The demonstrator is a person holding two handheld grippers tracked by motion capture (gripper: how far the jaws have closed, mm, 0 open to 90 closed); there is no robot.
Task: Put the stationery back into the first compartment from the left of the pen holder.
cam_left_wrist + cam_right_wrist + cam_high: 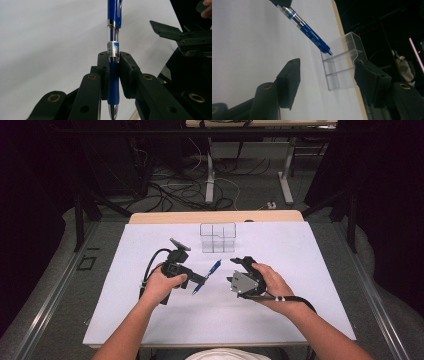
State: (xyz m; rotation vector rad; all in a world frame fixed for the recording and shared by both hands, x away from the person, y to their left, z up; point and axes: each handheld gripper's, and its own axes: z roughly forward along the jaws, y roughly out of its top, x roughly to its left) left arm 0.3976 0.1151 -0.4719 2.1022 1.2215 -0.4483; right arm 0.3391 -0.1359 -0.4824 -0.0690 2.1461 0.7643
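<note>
A blue click pen [210, 272] hangs just above the white sheet, slanted with its clip end toward the far right. My left gripper [202, 280] is shut on it. In the left gripper view the pads clamp the pen [113, 47] at its blue grip sleeve, with the metal tip poking out behind them. My right gripper [231, 270] sits to the right of the pen, open, with nothing between its fingers. In the right gripper view the pen [312, 37] crosses above my right gripper [329, 72], its button end near the clear box [342, 65].
A clear plastic divided box [218, 238] stands at the back middle of the white sheet [280, 310], near the wooden table edge [215, 216]. Cables trail from both grippers. Dark floor with wires and table legs lies beyond.
</note>
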